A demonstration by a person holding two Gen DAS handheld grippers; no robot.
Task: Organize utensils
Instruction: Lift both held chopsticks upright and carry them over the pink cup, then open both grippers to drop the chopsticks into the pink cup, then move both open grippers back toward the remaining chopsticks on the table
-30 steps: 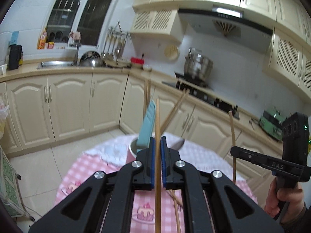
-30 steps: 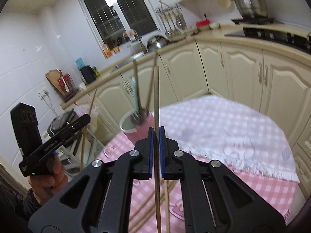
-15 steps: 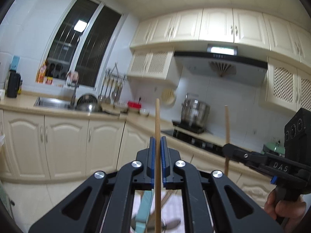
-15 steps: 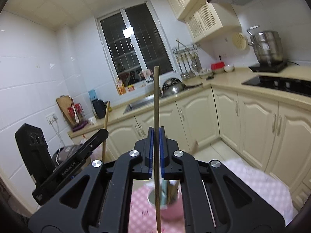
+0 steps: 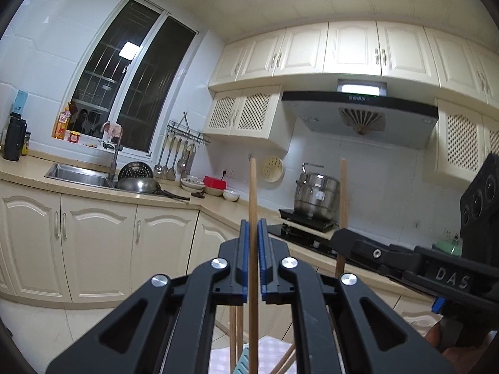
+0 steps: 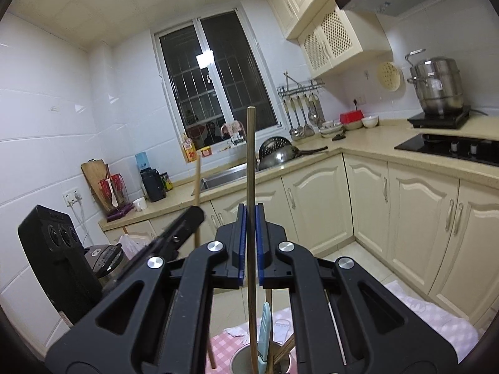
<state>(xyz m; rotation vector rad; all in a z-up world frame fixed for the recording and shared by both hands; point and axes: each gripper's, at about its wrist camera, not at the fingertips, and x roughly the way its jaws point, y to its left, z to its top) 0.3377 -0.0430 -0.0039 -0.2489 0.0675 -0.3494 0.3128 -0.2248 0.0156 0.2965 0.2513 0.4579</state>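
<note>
Chopsticks clamped upright in both hand-held grippers

Chopsticks are what I have in each hand. My left hand-held gripper [image 5: 253, 251] is closed on a pale wooden chopstick [image 5: 252, 193], a slim straight stick of light tan colour with a blunt, squared top end. It stands upright between the blue pads [image 5: 244, 249], rising well above the fingertips and running down past them to the bottom edge of the left wrist view.

My right hand-held gripper [image 6: 250, 238] is likewise closed on a second chopstick [image 6: 251, 155], which looks darker and more olive-brown in this light. It is also vertical, its flat top end standing high above the pads, and its lower length passes down toward a metal utensil holder [image 6: 240, 358] that sits on the pink checked tablecloth [image 6: 443, 321] of the tabletop below. I cannot tell whether its tip reaches inside the holder. That holder already carries a light blue utensil handle [image 6: 265, 327] and several more brown chopsticks [image 6: 285, 347] leaning against its rim.

From the left wrist view I see the right hand-held gripper off to the right side, level with mine, its chopstick standing parallel to mine and near it. Both sticks are held in the air above the holder.
</note>
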